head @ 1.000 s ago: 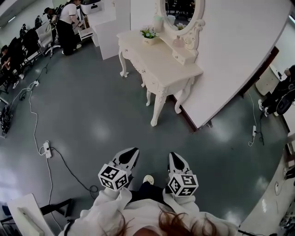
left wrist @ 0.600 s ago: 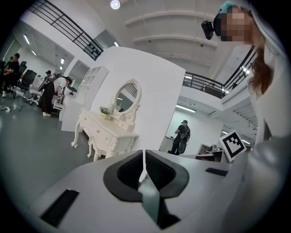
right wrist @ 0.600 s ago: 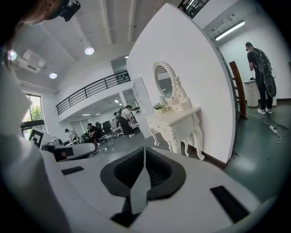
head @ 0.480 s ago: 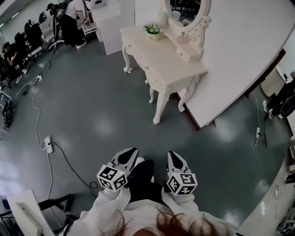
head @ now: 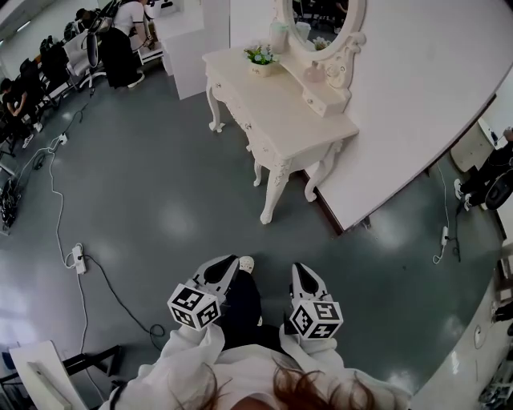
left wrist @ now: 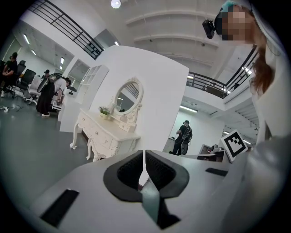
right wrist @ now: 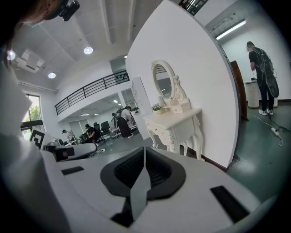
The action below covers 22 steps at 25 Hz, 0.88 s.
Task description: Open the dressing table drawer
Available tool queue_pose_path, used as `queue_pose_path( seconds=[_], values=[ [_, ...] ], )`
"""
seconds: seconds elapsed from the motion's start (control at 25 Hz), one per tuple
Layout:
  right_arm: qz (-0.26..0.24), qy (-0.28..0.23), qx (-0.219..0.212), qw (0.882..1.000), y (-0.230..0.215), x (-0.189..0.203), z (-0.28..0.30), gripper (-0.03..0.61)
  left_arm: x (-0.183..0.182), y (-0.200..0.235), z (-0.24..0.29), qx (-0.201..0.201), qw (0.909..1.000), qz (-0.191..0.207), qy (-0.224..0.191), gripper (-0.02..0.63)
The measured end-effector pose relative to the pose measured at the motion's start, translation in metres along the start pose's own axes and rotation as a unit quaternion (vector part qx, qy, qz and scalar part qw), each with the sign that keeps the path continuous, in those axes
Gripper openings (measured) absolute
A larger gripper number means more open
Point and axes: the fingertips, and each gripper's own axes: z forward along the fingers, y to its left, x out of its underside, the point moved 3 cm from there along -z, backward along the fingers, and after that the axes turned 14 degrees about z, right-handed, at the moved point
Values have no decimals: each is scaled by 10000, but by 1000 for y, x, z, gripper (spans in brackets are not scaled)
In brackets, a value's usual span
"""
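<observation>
Approach stage. I held my left gripper [head: 228, 267] and right gripper [head: 303, 272] clenched shut and empty, well apart from the dressing table [head: 288, 120]. Its front drawer [head: 240, 120] looked closed. Next, I judged, I needed to get closer and part one gripper's jaws for the knob.

The dressing table [head: 284, 112] stood well ahead of me, upright on its carved, curved legs, its back against the white wall [head: 417, 96]; it was cream-white, with an oval mirror [head: 321, 14] rising at the rear; the drawers [head: 242, 122] along its front apron sat flush and closed, small knobs showing; a little drawer box [head: 314, 101] rested on top below the mirror, closed too.
</observation>
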Motion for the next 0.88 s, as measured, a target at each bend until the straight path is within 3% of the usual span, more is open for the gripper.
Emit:
queue_pose_path(
  seconds=[0.6,0.88],
  values=[
    [65,-138,53,9999,-5,-79,98,38,-58,76,93,87,9994,344,-27,31],
    [77,-303,145,9994,-6,-115,148,40,-79,116,143,320,9979,554,-44,31]
  ],
)
